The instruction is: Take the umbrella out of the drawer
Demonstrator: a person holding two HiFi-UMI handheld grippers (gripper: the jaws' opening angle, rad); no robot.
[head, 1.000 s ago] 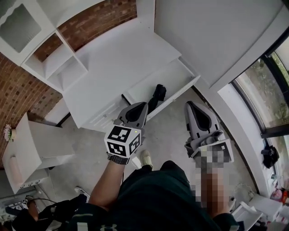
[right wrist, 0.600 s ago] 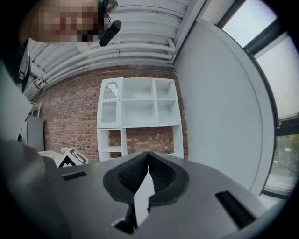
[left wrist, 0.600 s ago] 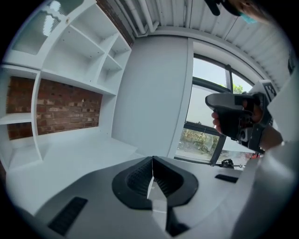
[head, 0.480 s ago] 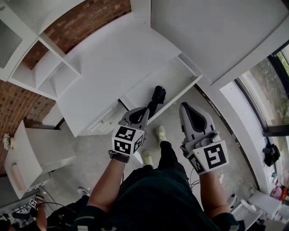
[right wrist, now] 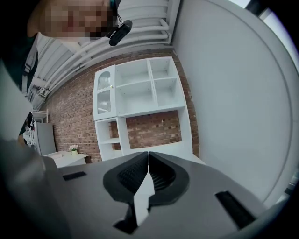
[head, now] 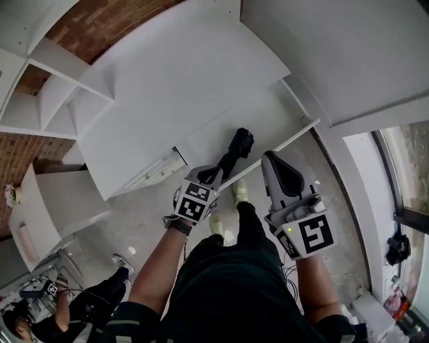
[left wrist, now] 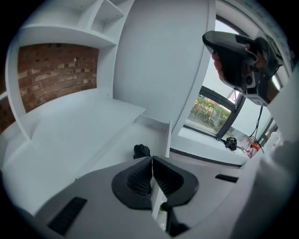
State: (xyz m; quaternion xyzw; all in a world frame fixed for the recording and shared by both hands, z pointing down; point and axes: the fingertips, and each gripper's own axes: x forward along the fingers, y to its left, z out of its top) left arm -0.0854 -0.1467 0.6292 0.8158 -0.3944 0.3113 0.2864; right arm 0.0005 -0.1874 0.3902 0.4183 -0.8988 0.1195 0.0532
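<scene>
Brick wall [head: 127,17] is running behind the whole setup. A white shelf unit [right wrist: 140,98] is standing against it, w/ its cubbies showing in the rt gripper view. A window [left wrist: 212,109] is showing greenery off to your rt. Grey floor [head: 134,228] is lying under your feet.

White table [head: 181,87] is filling the upper middle of the head view. Its drawer [head: 275,117] is standing pulled out toward you, w/ the front panel facing your legs.

You're holding both claws out in front of you, side by side at the drawer's front panel.

Rt claw [head: 270,159] is hanging by the front panel, to the rt of the umbrella. It's pointing toward the shelf unit, not down into the drawer. Its jaws are pressing together w/ nothing btwn them.

Left claw [head: 216,173] is angling down at the near end of the umbrella. Its jaws are also closed and gripping nothing. In the left gripper view the umbrella's dark end is showing just past the tips, a bit to their left. Can't tell whether they're touching.

Umbrella [head: 236,151], black and folded, is lying in the drawer on a slant, near the drawer's left end. One end is pointing toward the back and the other toward the front panel.
</scene>
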